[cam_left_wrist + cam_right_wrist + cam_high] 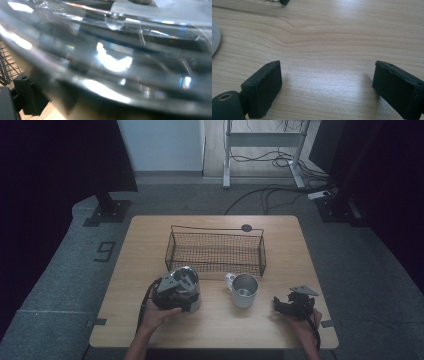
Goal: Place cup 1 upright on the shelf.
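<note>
Grippers at rest near the steel mug (244, 290).
Your left gripper (176, 289) sits against a shiny glass object (112, 62), grip unclear; your right gripper (327, 87) stands apart, empty, over the table (332, 37).

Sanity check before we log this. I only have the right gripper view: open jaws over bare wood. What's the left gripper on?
Observer: The left gripper is down on a shiny, cup-like thing at the front left of the table. I can't tell whether the jaws grip it.
Operator: Pale curved edge at my left?
Observer: Probably the metal mug. It stands upright, to the right of that shiny thing.
Operator: Wire at my top edge?
Observer: A wire basket behind the mug. It looks empty.
</note>
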Demonstrator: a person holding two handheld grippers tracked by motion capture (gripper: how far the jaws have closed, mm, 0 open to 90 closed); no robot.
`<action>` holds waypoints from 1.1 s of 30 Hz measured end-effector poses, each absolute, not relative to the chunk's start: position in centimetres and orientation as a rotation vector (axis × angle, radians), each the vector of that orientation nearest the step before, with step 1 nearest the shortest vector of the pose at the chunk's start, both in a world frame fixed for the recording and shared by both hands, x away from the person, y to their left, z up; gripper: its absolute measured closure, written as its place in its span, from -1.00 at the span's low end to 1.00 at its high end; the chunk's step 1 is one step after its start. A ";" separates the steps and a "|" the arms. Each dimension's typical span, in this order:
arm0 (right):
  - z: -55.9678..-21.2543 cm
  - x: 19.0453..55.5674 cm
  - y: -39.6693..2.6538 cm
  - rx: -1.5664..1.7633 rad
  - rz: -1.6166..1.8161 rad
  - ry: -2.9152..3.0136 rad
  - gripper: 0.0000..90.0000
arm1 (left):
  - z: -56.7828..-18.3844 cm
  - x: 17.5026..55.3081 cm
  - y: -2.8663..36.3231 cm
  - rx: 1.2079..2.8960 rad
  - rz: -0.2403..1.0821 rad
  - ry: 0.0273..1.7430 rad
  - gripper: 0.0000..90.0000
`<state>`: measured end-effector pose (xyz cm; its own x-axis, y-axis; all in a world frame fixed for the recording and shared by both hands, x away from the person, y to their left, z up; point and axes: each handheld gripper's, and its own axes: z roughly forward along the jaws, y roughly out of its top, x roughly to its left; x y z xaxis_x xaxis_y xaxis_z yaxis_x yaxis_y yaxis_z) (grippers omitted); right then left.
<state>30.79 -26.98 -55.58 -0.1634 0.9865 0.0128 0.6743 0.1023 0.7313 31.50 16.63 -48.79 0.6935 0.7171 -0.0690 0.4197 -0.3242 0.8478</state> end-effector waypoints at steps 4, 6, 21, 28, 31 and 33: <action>-55.6 30.8 -27.0 1.617 0.837 1.896 -0.81 | -48.7 31.5 16.7 1.962 0.395 0.882 -0.94; -55.6 30.8 -27.0 1.617 0.837 1.895 -0.81 | -48.6 31.5 16.8 1.959 0.393 0.886 -0.93; -55.6 30.8 -27.0 1.620 0.839 1.890 -0.80 | -47.7 31.0 17.1 1.926 0.410 0.862 -0.92; -55.6 30.8 -27.0 1.620 0.839 1.889 -0.79 | -47.5 31.0 17.2 1.912 0.401 0.852 -0.91; -55.6 30.8 -27.0 1.620 0.839 1.889 -0.79 | -47.3 30.9 17.4 1.902 0.398 0.848 -0.91; -55.6 30.8 -27.0 1.621 0.840 1.888 -0.79 | -47.3 30.9 17.5 1.899 0.397 0.849 -0.91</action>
<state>30.78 -26.99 -55.58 -0.1580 0.9873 0.0145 0.6721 0.0968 0.7341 30.91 17.50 -47.27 0.7022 0.7067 -0.0870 0.3863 -0.2755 0.8803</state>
